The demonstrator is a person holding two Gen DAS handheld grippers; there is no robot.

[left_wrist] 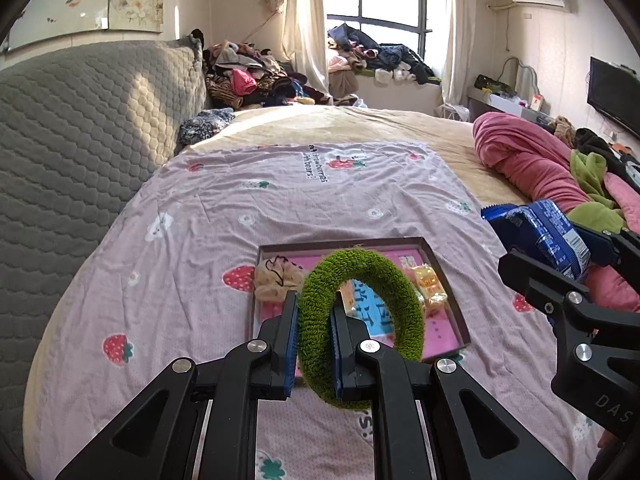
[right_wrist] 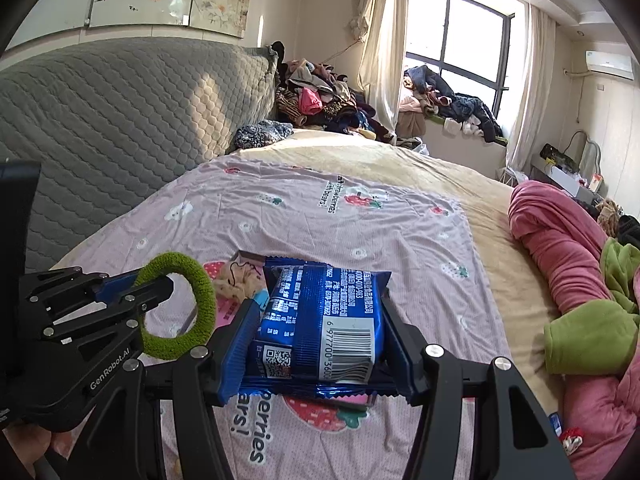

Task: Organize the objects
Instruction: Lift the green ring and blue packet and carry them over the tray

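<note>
left wrist view, left gripper point(left_wrist: 314, 330): its jaws are narrow and pinch one side of the fuzzy green fabric hair ring point(left_wrist: 362, 330), which hangs lifted in front of the tray.
left wrist view, tray: the shallow brown cardboard tray with pink printed bottom point(left_wrist: 444, 280) lies on the pink strawberry-print bedsheet point(left_wrist: 280, 208); it holds a beige scrunchie point(left_wrist: 276, 280) at its left and yellow wrapped candies point(left_wrist: 430, 288) at its right.
right wrist view, right gripper point(right_wrist: 318, 332): its jaws are half wide and clamp the blue foil snack packet point(right_wrist: 320, 320) by its two edges, above the sheet.
right wrist view, hair ring point(right_wrist: 180, 306): it is seen at the left, held in the other gripper.
advice for this step: it seems both things must go to a place; lower each one slowly, keep the two grippers apart, and open only when the thing rests.
</note>
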